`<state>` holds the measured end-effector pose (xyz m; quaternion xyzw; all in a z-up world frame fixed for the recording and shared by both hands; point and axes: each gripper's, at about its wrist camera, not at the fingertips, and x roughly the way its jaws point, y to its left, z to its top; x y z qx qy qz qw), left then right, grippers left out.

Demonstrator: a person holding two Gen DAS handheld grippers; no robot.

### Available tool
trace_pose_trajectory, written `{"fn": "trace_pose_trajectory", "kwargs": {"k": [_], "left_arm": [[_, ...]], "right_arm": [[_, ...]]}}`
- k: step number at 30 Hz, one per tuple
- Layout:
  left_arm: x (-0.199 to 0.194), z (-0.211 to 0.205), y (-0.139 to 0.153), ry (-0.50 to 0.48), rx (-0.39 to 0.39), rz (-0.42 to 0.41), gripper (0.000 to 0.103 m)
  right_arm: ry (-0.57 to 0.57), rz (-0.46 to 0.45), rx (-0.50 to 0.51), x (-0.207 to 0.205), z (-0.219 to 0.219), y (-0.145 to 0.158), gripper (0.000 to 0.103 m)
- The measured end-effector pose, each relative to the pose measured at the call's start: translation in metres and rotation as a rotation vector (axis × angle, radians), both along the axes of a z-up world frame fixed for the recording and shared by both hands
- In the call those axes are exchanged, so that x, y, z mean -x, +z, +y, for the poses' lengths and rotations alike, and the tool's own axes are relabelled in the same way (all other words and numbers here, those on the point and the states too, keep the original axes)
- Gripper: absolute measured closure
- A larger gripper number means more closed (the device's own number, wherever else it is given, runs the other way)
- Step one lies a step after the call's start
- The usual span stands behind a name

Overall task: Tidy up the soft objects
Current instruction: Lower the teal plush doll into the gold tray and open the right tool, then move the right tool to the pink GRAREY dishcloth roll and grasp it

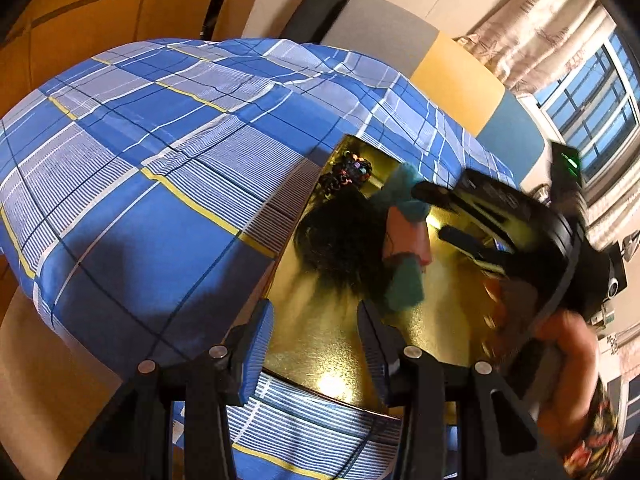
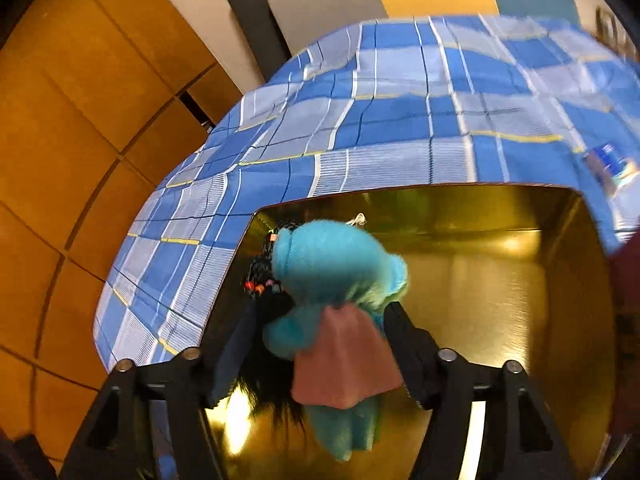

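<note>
Plush filled the right gripper (image 2: 316, 344): a fuzzy teal stuffed toy in a pink cloth dress (image 2: 336, 304) hung between its two black fingers, which stood parted on either side of the toy; whether their pads still pressed on it could not be told through the blur. Just left of that toy, beside the left finger, lay a mass of long black hair (image 2: 268, 384) and, farther ahead, a bunch of small dark hair ties with coloured beads (image 2: 260, 276). All of these sat inside a shiny gold rectangular tray (image 2: 500, 280) resting on a bed with a blue, white and yellow plaid cover (image 2: 360, 128).

Ahead of the left gripper (image 1: 316, 344) lay the same tray, its near rim passing between the blue-ribbed fingers (image 1: 256, 344). Those fingers stood partly open with nothing between them. Forward and right of them, the right gripper (image 1: 440, 216) reached in over the tray by the teal toy, gripped by a person's hand (image 1: 568, 344).
</note>
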<state>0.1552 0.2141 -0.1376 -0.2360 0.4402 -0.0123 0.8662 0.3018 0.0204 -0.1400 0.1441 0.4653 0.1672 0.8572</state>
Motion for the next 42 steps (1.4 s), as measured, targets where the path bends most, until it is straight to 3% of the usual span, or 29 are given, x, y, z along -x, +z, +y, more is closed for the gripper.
{"fn": "trace_pose_trajectory", "kwargs": {"k": [14, 18, 23, 28, 30, 33, 38, 42], "left_arm": [[0.006, -0.019, 0.003, -0.035, 0.048, 0.010, 0.060], [0.007, -0.032, 0.002, -0.071, 0.071, 0.011, 0.060], [0.006, -0.059, 0.002, -0.134, 0.067, 0.023, 0.059], [0.009, -0.089, 0.010, -0.202, 0.051, 0.005, 0.054], [0.011, -0.100, 0.013, -0.227, 0.048, -0.005, 0.048], [0.014, -0.119, 0.017, -0.278, 0.048, -0.018, 0.047], [0.018, -0.152, 0.020, -0.355, 0.036, -0.024, 0.047], [0.025, -0.176, 0.021, -0.413, 0.013, -0.031, 0.047]], "right_arm": [[0.134, -0.173, 0.103, 0.079, -0.008, 0.057, 0.033], [0.097, -0.251, 0.169, 0.101, -0.020, 0.079, 0.033], [0.055, -0.334, 0.161, 0.126, -0.056, 0.107, 0.033], [-0.060, -0.401, 0.161, 0.144, -0.110, 0.128, 0.033], [-0.138, -0.414, 0.165, 0.151, -0.141, 0.134, 0.033], [-0.254, -0.415, 0.166, 0.161, -0.187, 0.139, 0.033], [-0.500, -0.352, 0.180, 0.172, -0.282, 0.132, 0.029], [-0.650, -0.234, 0.172, 0.176, -0.354, 0.102, 0.029]]}}
